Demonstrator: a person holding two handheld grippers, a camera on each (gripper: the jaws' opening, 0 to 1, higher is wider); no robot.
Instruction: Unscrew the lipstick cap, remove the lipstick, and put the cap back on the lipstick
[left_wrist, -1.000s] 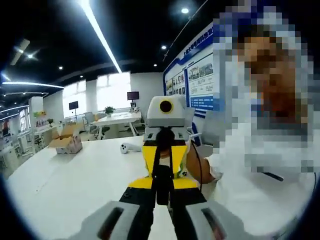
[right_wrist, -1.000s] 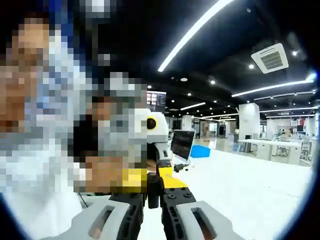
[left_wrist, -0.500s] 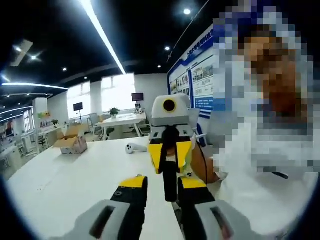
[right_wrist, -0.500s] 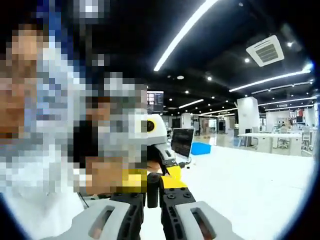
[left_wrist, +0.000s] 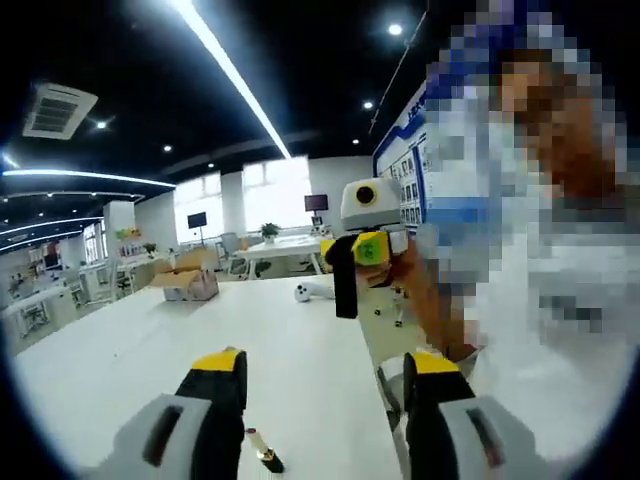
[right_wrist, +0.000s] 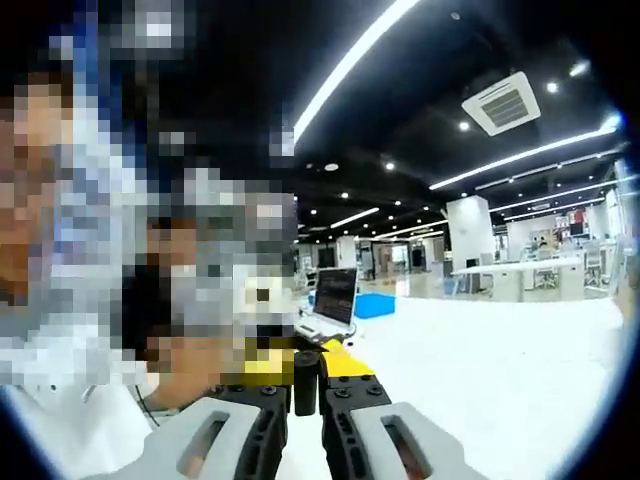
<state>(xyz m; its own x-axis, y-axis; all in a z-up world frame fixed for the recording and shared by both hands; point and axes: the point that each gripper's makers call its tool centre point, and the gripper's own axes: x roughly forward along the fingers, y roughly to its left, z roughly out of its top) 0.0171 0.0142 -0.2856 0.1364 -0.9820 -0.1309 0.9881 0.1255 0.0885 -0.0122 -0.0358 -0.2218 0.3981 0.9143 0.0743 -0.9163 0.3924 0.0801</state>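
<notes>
Gripping the black cap (right_wrist: 306, 381), my right hand-held gripper (right_wrist: 306, 392) is clenched on it above the worktop (left_wrist: 120, 350). Left hand-held gripper (left_wrist: 325, 385) is released, jaws wide apart; lipstick (left_wrist: 264, 451) lies on worktop between them.

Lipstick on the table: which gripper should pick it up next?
Left, probably. The left gripper is open, with the lipstick lying on the white table between its jaws. The right gripper is shut on the black cap.
</notes>
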